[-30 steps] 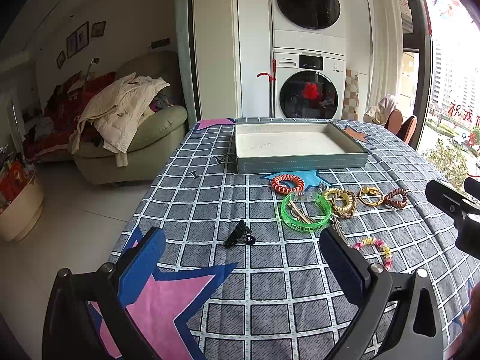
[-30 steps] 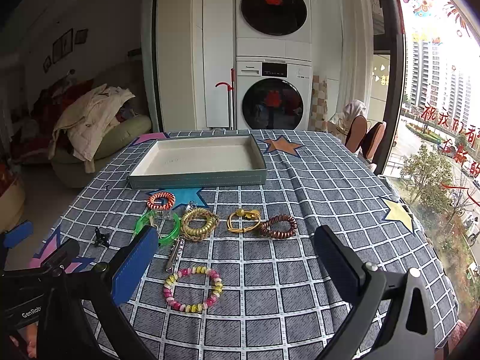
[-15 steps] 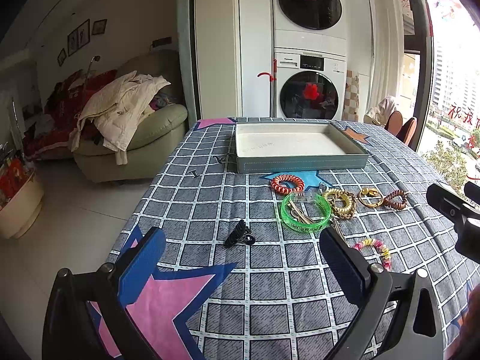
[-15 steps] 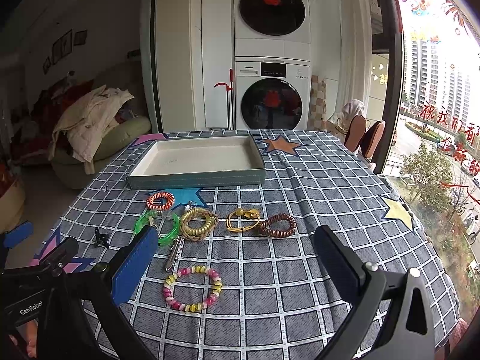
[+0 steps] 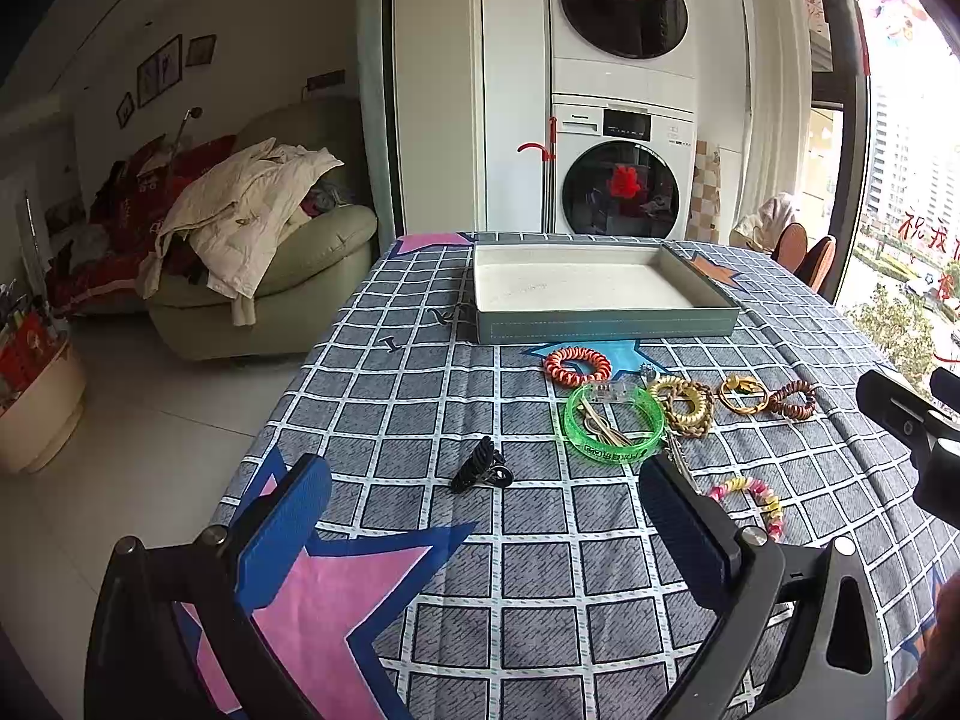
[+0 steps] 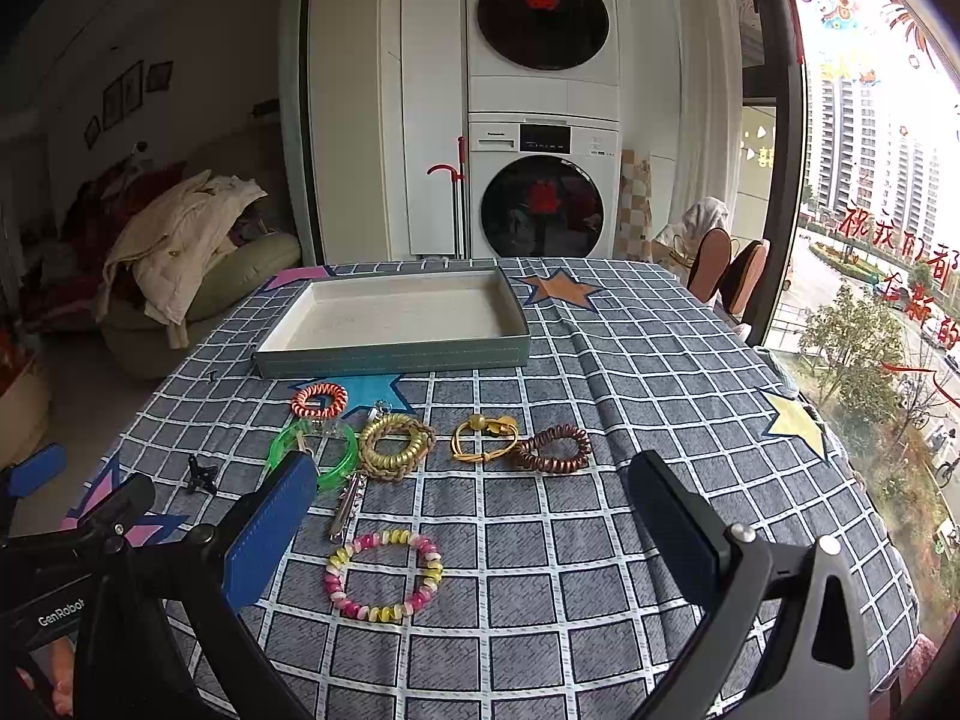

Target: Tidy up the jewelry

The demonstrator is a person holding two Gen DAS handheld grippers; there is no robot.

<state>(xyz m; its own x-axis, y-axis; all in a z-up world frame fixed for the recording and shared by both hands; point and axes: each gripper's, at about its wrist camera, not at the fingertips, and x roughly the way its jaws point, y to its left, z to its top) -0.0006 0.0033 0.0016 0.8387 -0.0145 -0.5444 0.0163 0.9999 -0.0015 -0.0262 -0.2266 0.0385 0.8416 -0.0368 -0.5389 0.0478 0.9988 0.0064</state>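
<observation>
Tray [image 6: 396, 355] shallow, teal-walled, pale inside; bracelets [image 6: 384, 575] beside

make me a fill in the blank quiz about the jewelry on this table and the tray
1. The tray holds ____ jewelry pieces.
2. The bangle beside the gold coil is coloured ____.
3. Both the left claw and the right claw are ____.
4. The pink-and-yellow bead bracelet lies nearest the ____ claw.

Missing words: zero; green; open; right

Checked table [image 6: 600, 540] bears tray [image 6: 390, 354], bracelets [image 6: 384, 576]
</observation>
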